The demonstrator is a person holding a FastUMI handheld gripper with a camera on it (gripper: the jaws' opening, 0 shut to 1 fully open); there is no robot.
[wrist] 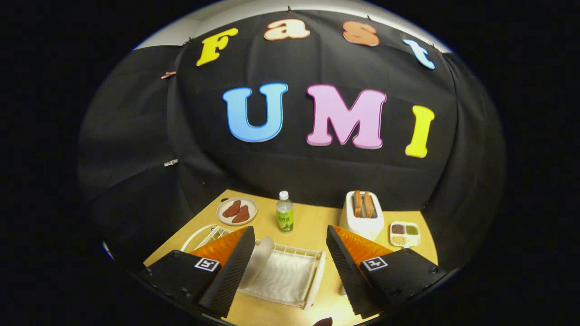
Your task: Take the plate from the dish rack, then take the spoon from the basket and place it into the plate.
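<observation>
Your gripper [290,253] was held wide apart, grasping nothing — the white dish rack [290,278] lay between the fingers on the wooden table [312,222]. The plate [257,261] leaned in the rack just beside your left finger [229,276]. A white wire basket [201,235] sat partly hidden behind that finger; you couldn't make out the spoon. Beyond the fingers stood a green bottle [284,213], a plate of meat [237,211], a toaster [362,215] and a small divided dish [404,233].

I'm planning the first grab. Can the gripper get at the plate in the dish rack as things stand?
Probably yes: the gripper is open, and the plate leans in the dish rack between its fingers, nothing in between.
</observation>
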